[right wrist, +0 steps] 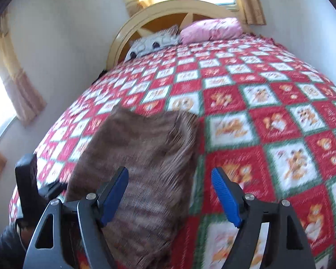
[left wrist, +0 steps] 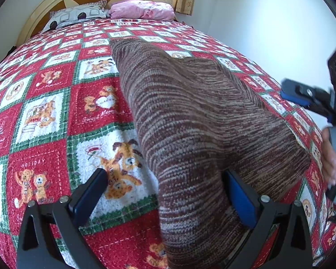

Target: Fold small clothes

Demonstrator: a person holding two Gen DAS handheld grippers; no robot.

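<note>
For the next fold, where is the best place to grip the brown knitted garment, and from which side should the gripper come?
Probably the near right corner of the brown knitted garment, where its edge lies flat on the quilt. The right gripper is open and nearest that side, so it could come in low from the right and pinch the edge. The left gripper is also open, straddling the near end.

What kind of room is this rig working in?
Almost certainly a bedroom: a bed with a curved headboard, pillows against it, a red holiday quilt covering it, and curtained windows. The brown knit garment lies on the quilt.
</note>
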